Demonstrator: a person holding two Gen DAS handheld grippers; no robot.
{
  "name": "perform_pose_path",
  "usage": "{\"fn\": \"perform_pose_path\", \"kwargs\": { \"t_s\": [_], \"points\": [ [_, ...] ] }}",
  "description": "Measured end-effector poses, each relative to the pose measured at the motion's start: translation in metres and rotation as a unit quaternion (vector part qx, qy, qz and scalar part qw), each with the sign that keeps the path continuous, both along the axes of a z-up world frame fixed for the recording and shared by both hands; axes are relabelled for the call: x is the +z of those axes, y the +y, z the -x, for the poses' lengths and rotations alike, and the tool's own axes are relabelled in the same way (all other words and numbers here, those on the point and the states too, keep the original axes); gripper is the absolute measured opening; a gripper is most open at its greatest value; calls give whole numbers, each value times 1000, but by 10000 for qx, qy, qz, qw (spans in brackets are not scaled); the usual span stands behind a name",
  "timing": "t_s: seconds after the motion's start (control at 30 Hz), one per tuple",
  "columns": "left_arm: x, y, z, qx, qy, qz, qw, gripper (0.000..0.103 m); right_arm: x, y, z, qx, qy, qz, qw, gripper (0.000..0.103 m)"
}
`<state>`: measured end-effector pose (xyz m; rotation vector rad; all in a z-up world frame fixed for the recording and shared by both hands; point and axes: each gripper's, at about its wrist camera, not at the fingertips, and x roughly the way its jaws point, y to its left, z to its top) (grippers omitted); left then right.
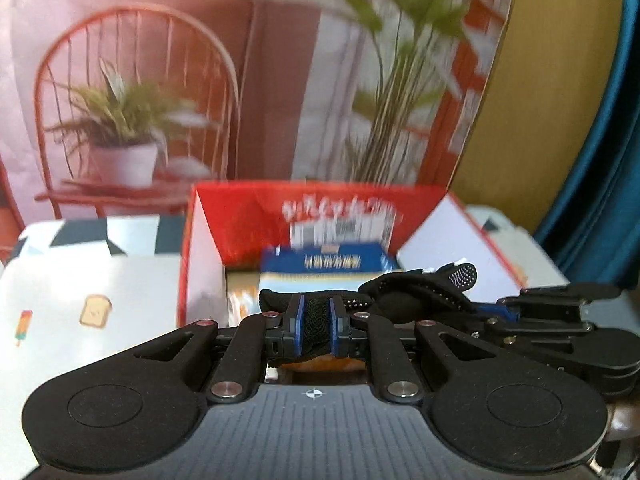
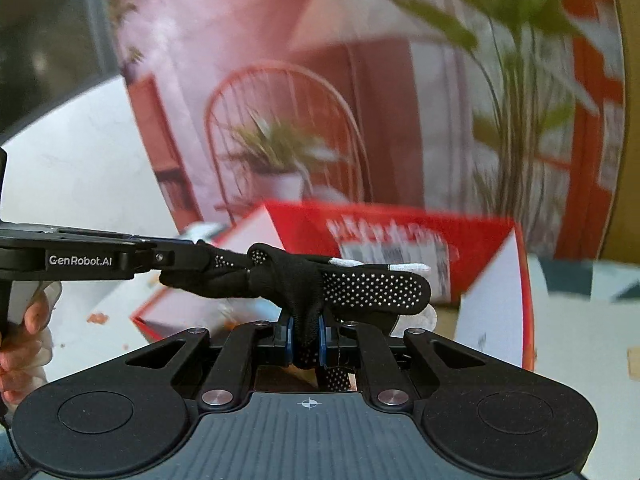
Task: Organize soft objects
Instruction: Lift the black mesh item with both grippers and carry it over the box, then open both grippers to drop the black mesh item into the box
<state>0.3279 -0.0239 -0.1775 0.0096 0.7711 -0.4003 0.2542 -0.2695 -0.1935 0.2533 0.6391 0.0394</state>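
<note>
The black glove (image 2: 320, 284), a knit one with pale grip dots, hangs in the air between our two tools, just in front of the open red box (image 1: 312, 216). Going left to right: our left tool (image 1: 317, 320) is clenched on a bunched fold at one end of the glove, its blue pads pressing mesh fabric between them. The middle of the glove sags loosely across the gap. Our right tool (image 2: 306, 340) is clenched on the other part, near the dotted palm, with the fingers of the glove sticking out to the right past it.

We judge the pick-up as done and the carry as under way: the glove is off the counter (image 1: 80, 292) and close to the box but not yet inside it. The box already holds a blue carton (image 1: 328, 264). What is left is to bring the glove over the opening, lower it in, and release both tools. We cannot tell whether other soft things wait elsewhere
</note>
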Motion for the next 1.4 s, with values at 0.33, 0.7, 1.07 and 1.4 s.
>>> {"fn": "perform_pose_path", "kwargs": {
  "t_s": [0.33,0.7,1.07,1.4],
  "points": [
    [-37,-8,-41,-201,868,-156,9959,14,-32,-13,-24,-249,796,-472,9954,11],
    [-58,-26,-54,-437,1009,-876,9901,14,-48,-16,-37,-237,1110,-475,9924,11],
    [-44,-26,-39,-399,669,-978,9922,47,-34,-17,-26,-482,921,-38,9946,30],
    [-5,-14,2,-216,78,-840,9962,65,2,-4,10,-583,208,830,9946,64]
  ]
}}
